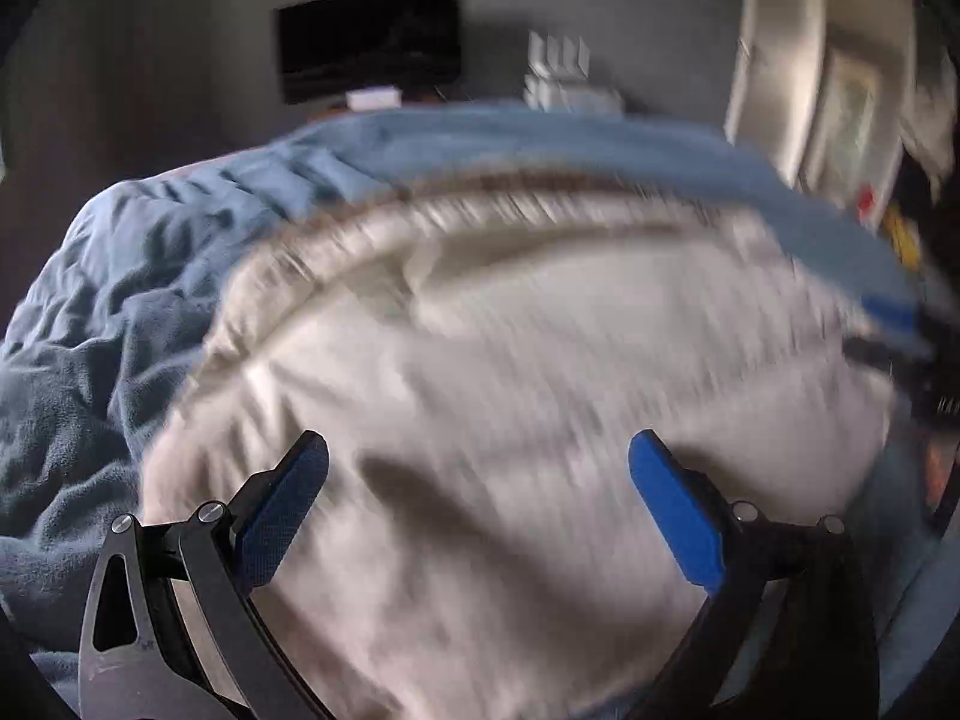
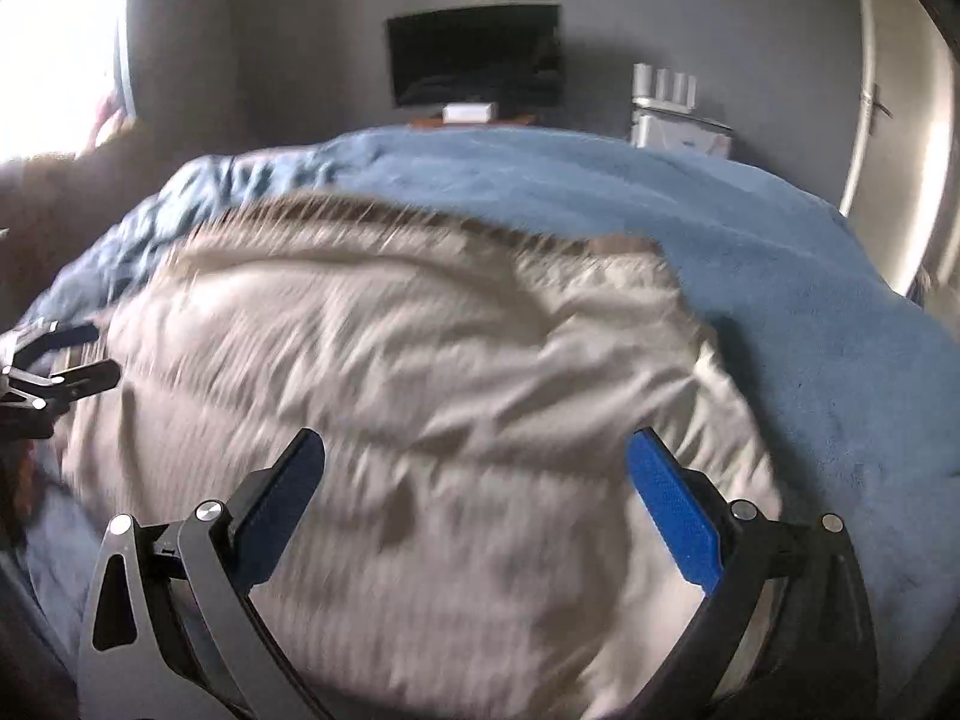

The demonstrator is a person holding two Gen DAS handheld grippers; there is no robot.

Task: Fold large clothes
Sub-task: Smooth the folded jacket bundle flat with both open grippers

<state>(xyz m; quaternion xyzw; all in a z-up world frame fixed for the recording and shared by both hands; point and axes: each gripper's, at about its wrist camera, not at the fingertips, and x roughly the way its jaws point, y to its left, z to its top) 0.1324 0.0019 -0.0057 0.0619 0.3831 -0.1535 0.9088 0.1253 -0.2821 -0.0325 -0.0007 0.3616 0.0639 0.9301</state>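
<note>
We see a bed under a blue blanket (image 2: pixel 780 252), with the large beige garment (image 2: pixel 420 390) spread across it, motion-blurred. Both our tools hover above the garment with fingers wide apart, gripping nothing: left tool (image 1: pixel 478 468), right tool (image 2: pixel 477 468). On the far wall hangs a dark television (image 2: pixel 474 54).

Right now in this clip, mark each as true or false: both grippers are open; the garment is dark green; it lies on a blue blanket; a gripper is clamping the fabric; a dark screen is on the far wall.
1. Both the left gripper and right gripper are open: true.
2. The garment is dark green: false, it is pale beige.
3. It lies on a blue blanket: true.
4. A gripper is clamping the fabric: false, nothing sits between either pair of fingers.
5. A dark screen is on the far wall: true.
</note>
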